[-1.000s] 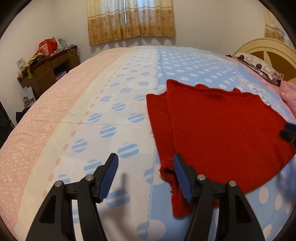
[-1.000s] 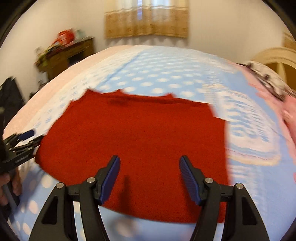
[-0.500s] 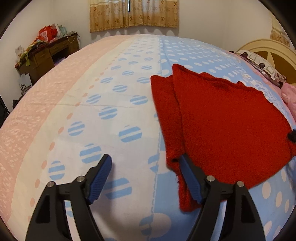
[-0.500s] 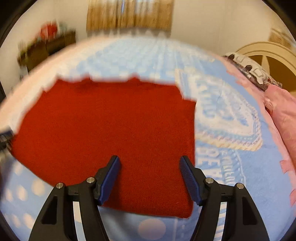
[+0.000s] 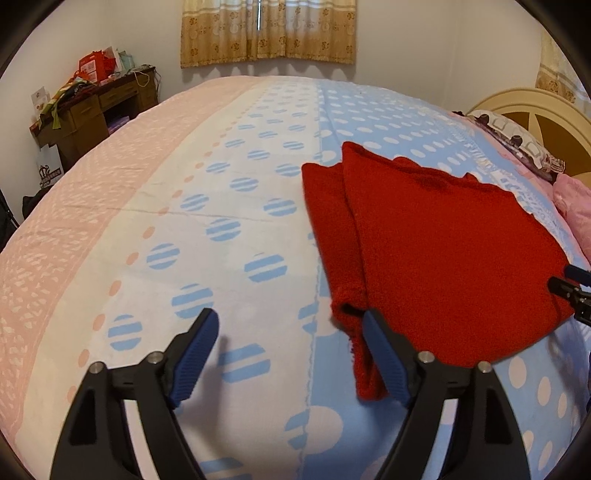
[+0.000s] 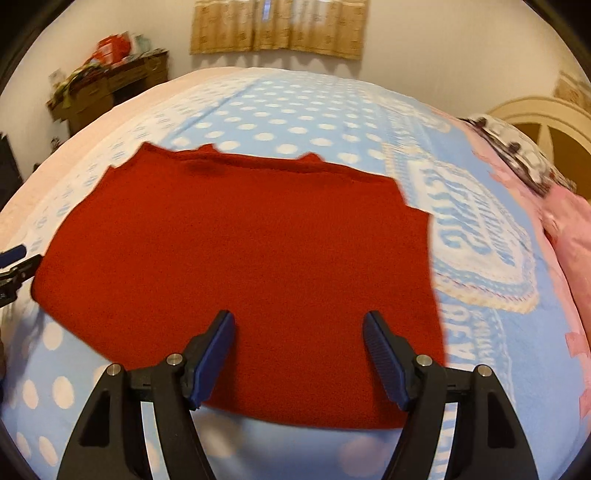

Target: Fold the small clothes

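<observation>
Right fingers (image 6: 384,354) spread over red garment (image 6: 240,258), left fingers (image 5: 384,354) beside it

Both wrist cams sit low over bed (image 5: 184,206), facing curtains (image 5: 267,33), sharing red garment (image 6: 240,258); right's slightly blurry.

Item count on and around the bed

One red garment (image 5: 443,251), two grippers (image 5: 290,354) (image 6: 299,354), one bedspread (image 5: 184,221), one desk (image 5: 96,110), one curtain (image 5: 267,33), one headboard (image 5: 535,114).

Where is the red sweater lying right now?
The red sweater lies flat on the dotted blue bedspread, directly ahead of the right gripper.
</observation>
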`<act>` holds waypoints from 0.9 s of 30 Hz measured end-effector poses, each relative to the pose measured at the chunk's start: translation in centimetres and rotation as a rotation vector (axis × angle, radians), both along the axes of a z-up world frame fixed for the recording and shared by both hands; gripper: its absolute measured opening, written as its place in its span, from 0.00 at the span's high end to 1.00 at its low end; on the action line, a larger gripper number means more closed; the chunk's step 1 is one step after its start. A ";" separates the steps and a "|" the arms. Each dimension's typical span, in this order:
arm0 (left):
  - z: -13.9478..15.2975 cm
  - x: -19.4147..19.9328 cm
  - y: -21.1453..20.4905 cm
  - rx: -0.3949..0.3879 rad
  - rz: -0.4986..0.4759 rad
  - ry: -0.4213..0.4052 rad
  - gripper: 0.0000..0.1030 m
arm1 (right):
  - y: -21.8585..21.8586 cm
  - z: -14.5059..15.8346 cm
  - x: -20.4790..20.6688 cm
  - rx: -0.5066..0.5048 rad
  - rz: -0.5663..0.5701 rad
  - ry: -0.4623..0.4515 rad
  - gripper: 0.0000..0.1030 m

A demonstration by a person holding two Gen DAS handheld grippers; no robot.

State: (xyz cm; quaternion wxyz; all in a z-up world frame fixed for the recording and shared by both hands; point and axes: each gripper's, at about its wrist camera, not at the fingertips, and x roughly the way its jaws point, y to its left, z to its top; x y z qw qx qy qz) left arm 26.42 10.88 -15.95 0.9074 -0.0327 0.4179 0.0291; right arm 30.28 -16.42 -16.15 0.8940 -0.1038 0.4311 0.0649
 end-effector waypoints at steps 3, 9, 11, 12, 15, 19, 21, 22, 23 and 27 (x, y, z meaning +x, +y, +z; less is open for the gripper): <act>0.1 -0.1 0.1 0.006 -0.003 0.006 0.13 | 2.6 -0.8 0.4 -0.031 0.045 0.030 0.30; 0.6 -0.5 0.6 0.048 -0.020 0.003 0.09 | 6.4 -0.8 -0.8 -0.050 0.135 0.007 0.30; 0.8 -0.5 0.9 0.051 -0.020 0.003 0.09 | 6.9 -1.1 -1.0 -0.058 0.146 0.010 0.30; 1.0 -0.5 1.1 0.051 -0.021 0.003 0.09 | 7.1 -1.2 -1.0 -0.062 0.147 0.007 0.30; 1.4 -0.2 1.4 0.067 -0.021 0.001 0.09 | 7.5 -1.1 -1.2 -0.059 0.148 0.001 0.30; 2.1 0.5 1.8 0.111 -0.026 -0.010 0.09 | 8.8 -0.5 -2.0 -0.047 0.191 -0.007 0.30; 2.4 0.8 2.0 0.127 -0.025 -0.015 0.09 | 9.6 -0.3 -2.7 -0.051 0.216 -0.021 0.30; 2.5 1.1 2.1 0.137 -0.023 -0.018 0.08 | 9.9 -0.2 -2.8 -0.053 0.224 -0.026 0.30; 2.6 1.3 2.2 0.144 -0.024 -0.021 0.08 | 10.5 -0.1 -3.1 -0.054 0.239 -0.031 0.30; 2.4 2.3 2.5 0.154 -0.028 -0.012 0.08 | 12.5 -0.2 -4.3 -0.064 0.296 -0.038 0.30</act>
